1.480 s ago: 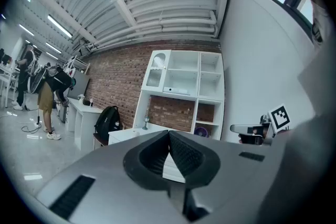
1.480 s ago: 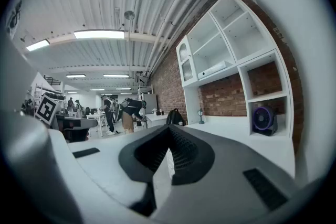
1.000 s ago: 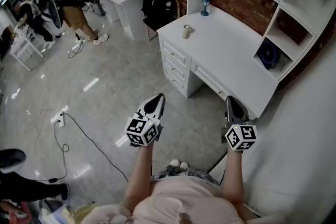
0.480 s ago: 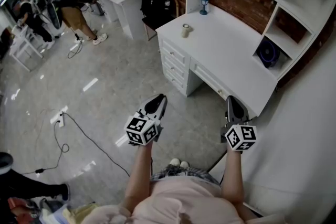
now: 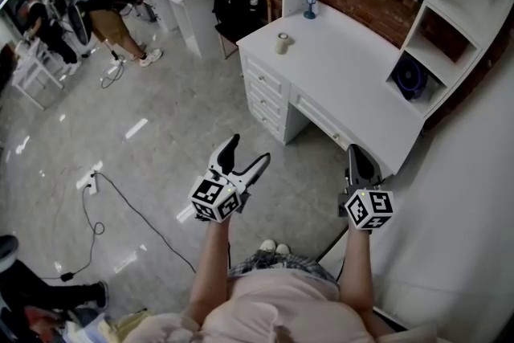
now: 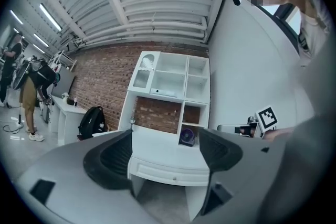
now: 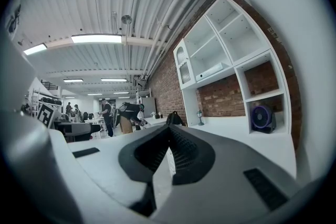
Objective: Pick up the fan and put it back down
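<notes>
The fan (image 5: 411, 80) is small and blue-purple and stands in the lower right cubby of the white desk's shelf unit; it also shows in the left gripper view as the fan (image 6: 187, 136) and in the right gripper view as the fan (image 7: 261, 117). My left gripper (image 5: 249, 153) hangs over the floor in front of the desk, well short of the fan. Its jaws have just been opening and stand open with nothing between them (image 6: 165, 152). My right gripper (image 5: 356, 154) is near the desk's front corner, shut and empty (image 7: 169, 134).
The white desk (image 5: 345, 68) carries a small cup (image 5: 282, 43) and a blue lamp-like object (image 5: 309, 6). A black backpack (image 5: 237, 0) leans beside it. A cable (image 5: 120, 205) lies on the grey floor at left. People (image 5: 104, 4) stand far back left.
The left gripper's jaws went from shut to wide open. The right gripper stayed shut and still.
</notes>
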The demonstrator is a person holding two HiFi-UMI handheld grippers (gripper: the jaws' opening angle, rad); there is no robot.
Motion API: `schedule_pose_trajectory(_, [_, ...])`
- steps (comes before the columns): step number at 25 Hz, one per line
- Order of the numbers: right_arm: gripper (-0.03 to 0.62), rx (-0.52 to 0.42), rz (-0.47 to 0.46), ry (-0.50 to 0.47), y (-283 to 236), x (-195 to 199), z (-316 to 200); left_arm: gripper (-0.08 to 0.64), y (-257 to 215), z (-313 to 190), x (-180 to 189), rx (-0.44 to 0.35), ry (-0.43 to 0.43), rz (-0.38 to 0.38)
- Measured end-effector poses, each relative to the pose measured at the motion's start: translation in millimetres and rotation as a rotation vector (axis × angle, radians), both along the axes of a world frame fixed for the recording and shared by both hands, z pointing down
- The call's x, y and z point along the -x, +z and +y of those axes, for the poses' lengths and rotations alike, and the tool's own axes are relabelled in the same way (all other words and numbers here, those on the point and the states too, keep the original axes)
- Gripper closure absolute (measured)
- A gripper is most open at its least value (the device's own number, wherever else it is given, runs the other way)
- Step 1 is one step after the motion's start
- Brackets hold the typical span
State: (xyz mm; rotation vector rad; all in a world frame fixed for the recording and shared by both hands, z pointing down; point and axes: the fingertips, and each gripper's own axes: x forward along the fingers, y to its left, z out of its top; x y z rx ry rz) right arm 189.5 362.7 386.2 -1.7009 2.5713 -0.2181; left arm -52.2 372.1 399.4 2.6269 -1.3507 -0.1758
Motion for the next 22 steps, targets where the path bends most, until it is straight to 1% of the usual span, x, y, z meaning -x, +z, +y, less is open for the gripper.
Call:
schedule_pose_trajectory(5, [0.577,-0.003,-0.001,0.018,1,4,-2,0.169,3,-5,6,-0.004,0.008,0.0])
schedule_pose_trajectory(13, [0.577,-0.017,-0.021,0.041,4,15,-7,0.169,13,-18,15,-0.004,0.029,-0.017])
schedule_pose_trajectory(16, [0.577,-0.005,-0.014,0.042,10,18,-9,0.169,19,-22,15,0.006,0.04,-0.027])
schedule_pose_trajectory(22, [0.577,0.013,-0.011,0.041,17,22,-28,0.169,19,-45,21,0.005,0.035,-0.013])
